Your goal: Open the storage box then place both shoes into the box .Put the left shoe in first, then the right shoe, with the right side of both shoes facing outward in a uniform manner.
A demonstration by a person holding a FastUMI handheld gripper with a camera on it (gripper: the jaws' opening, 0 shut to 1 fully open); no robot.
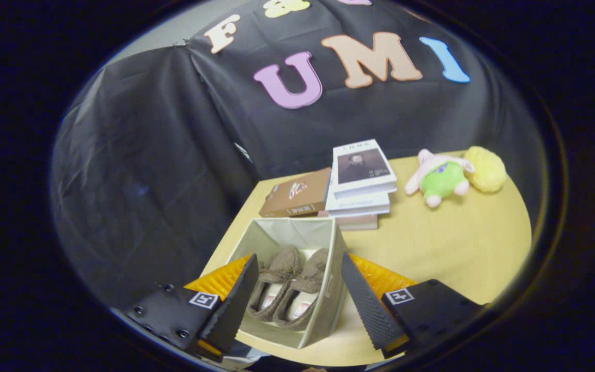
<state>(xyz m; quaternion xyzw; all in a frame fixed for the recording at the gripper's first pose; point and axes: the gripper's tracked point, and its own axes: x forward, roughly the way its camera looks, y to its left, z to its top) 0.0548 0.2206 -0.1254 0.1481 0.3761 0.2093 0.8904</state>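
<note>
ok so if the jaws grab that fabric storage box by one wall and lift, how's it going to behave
The storage box looks like thin fabric, so a pinched wall would probably flex rather than lift it squarely. With both shoes inside, it would likely sag or tilt. The gripper is open, its jaws astride the box.

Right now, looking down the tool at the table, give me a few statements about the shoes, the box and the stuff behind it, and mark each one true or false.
1. Both shoes lie side by side inside the storage box. True.
2. The tool is shut on a shoe. False: its fingers stand apart, either side of the box, pressing on nothing.
3. A stack of books sits beyond the box. True.
4. The plush toy lies inside the box. False: it lies on the table, beyond the box and beside the books.
5. The box is closed by a lid. False: it is open on top.
</note>
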